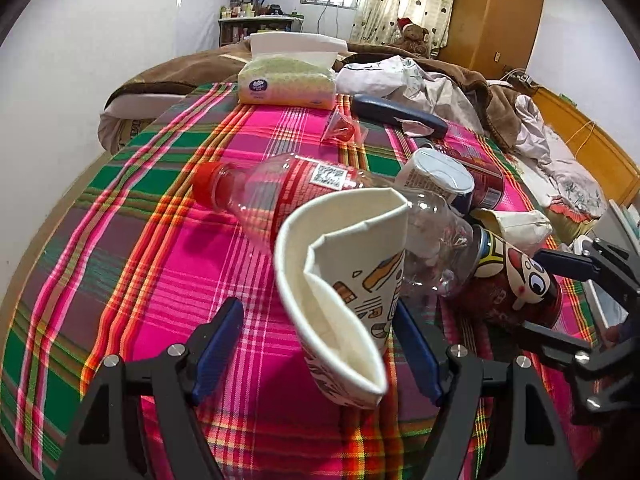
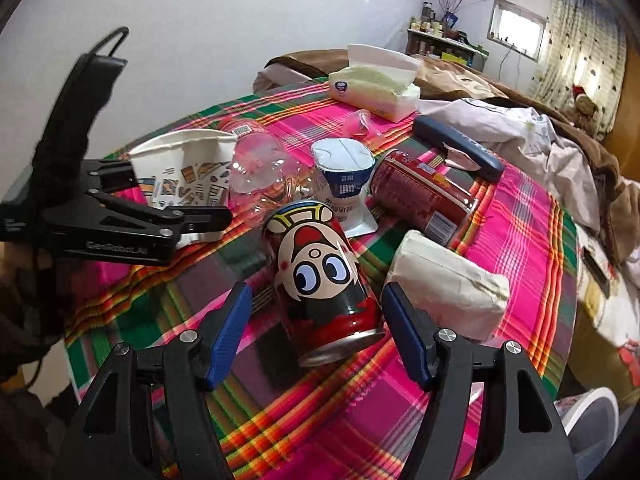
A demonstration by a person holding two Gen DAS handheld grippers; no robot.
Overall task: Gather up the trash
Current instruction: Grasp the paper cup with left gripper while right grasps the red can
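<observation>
My left gripper [image 1: 316, 344] is wide open around a squashed paper cup [image 1: 344, 292] on the checked cloth [image 1: 160, 264]. One blue finger sits right beside the cup; I cannot tell if it touches. My right gripper [image 2: 316, 332] is open too, with a red cartoon can [image 2: 320, 276] lying between its fingers, not squeezed. A clear bottle [image 1: 288, 192] lies just behind the cup.

behind the crushed paper cup [image 1: 344, 300], the clear bottle's [image 1: 320, 200] lower half is hidden. beyond it the red can's [image 1: 486, 182] label print is too small to read.
</observation>
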